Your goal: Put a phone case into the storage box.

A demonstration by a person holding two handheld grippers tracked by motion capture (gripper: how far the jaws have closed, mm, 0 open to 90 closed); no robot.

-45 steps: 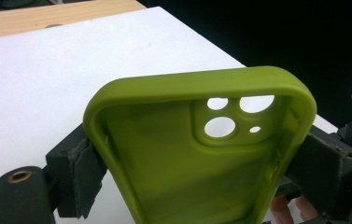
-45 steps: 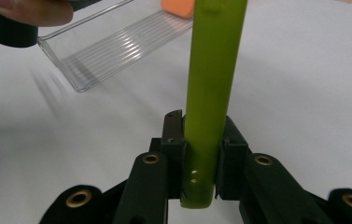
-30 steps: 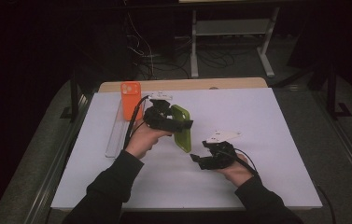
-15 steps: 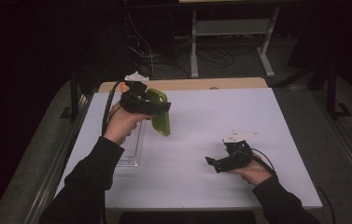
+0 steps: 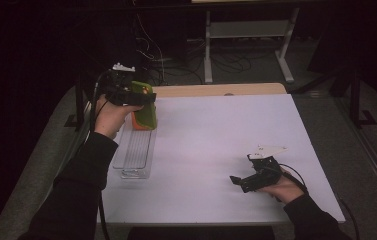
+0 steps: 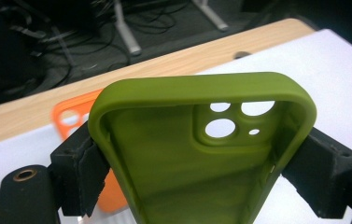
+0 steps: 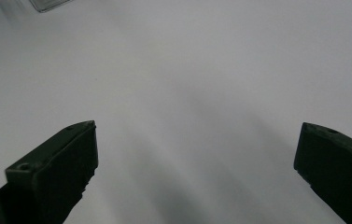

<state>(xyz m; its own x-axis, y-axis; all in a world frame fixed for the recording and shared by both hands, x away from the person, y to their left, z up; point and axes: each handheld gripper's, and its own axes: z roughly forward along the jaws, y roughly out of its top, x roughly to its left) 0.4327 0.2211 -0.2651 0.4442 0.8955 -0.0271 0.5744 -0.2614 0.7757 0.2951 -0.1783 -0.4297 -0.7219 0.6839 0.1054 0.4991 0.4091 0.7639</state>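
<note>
Far left: left tongs (image 6: 197,177) clamp the green phone case (image 6: 201,154) by its long edges, soft matte rubber, camera cutouts up, above the clear ribbed tray (image 5: 135,155) | just behind: orange case (image 6: 78,116), likely waiting | near right: right tongs (image 5: 241,181) spread wide, idle over the white surface (image 5: 216,140)

No writing, label, brand, number or sign can be read anywhere here. The green case (image 6: 201,154) in the middle of the left gripper view is plain, and so is the orange case (image 6: 73,116) at its left.
</note>
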